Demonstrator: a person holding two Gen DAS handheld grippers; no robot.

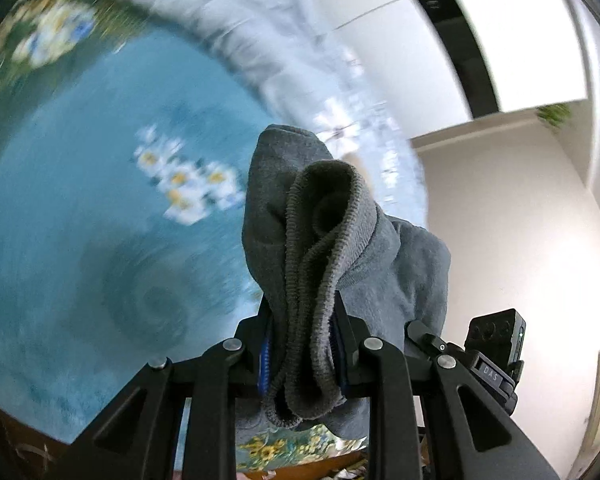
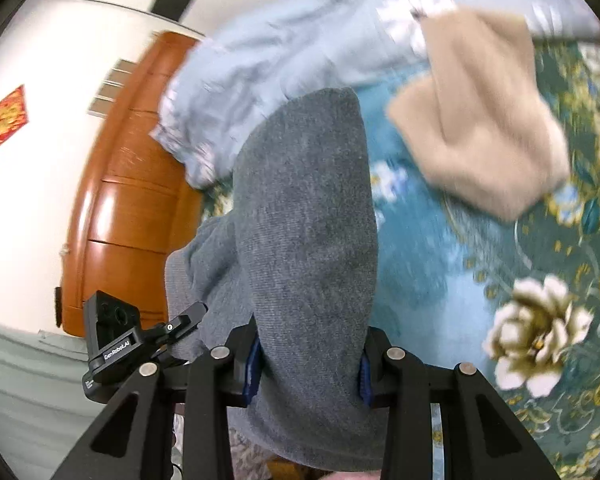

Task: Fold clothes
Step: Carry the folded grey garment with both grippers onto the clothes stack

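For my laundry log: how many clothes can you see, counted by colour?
Grey: 1, the grey garment held in both the left gripper and the right gripper
Beige: 1, the beige garment
Light blue: 1, the light blue garment
Total: 3

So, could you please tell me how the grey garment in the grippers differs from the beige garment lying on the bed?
The grey garment is dark grey, while the beige garment is pale tan. The grey garment is held up, clamped in both the right hand-held gripper and the left hand-held gripper; the beige garment lies loose on the floral bedspread, ungripped. The grey garment shows a ribbed edge; none is visible on the beige garment. Both look like soft knits.
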